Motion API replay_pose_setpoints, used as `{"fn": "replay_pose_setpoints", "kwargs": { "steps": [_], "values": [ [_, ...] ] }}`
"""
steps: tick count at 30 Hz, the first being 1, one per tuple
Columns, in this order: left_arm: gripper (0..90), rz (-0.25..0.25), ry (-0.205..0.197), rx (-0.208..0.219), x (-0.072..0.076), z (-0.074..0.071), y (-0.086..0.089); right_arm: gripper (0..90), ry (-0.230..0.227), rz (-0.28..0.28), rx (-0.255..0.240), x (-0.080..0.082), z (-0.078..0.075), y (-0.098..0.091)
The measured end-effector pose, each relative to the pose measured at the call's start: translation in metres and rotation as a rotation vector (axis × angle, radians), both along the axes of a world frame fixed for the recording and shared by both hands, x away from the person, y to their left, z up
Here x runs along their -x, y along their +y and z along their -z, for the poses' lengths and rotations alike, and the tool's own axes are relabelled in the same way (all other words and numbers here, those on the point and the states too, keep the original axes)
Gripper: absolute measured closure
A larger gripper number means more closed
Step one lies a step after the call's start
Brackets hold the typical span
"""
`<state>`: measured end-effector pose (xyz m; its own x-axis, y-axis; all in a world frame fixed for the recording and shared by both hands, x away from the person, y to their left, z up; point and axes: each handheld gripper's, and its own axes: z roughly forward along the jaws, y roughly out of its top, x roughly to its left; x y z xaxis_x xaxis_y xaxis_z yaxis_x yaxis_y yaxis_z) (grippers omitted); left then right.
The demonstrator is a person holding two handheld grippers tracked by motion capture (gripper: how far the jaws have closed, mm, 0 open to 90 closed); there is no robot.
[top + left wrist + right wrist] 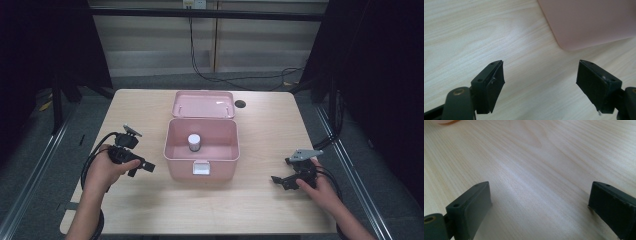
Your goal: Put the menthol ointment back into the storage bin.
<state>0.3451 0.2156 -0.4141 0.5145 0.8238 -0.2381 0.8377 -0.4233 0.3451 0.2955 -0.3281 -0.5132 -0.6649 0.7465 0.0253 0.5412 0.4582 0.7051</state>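
A pink box (202, 156) stands in the middle of the table with its lid (203, 104) thrown back. Inside it stands a small white and grey cylinder (194, 143), upright. A white latch (201, 168) sits on the box's front wall. My left gripper (145, 167) hovers left of the box, pointing at its front corner, open and empty. In the left gripper view the jaws stand wide (540, 80) over bare wood, with the box's rounded corner (589, 22) ahead. My right gripper (278, 181) rests low at the right, open (540, 205), nothing between its jaws.
The light wooden table (260, 205) has a dark round hole (240, 104) behind the lid at the right. Black cables run across the floor behind the table. Metal rails flank both sides.
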Motion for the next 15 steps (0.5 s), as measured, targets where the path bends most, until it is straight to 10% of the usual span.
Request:
{"fn": "replay_pose_setpoints", "kwargs": {
  "steps": [15],
  "values": [
    [21.9, -0.037, 0.0, 0.028, 0.009, 0.02, 0.009, 3.9, 0.0, 0.0, 0.0, 0.0, 0.0, 0.0]
  ]
}}
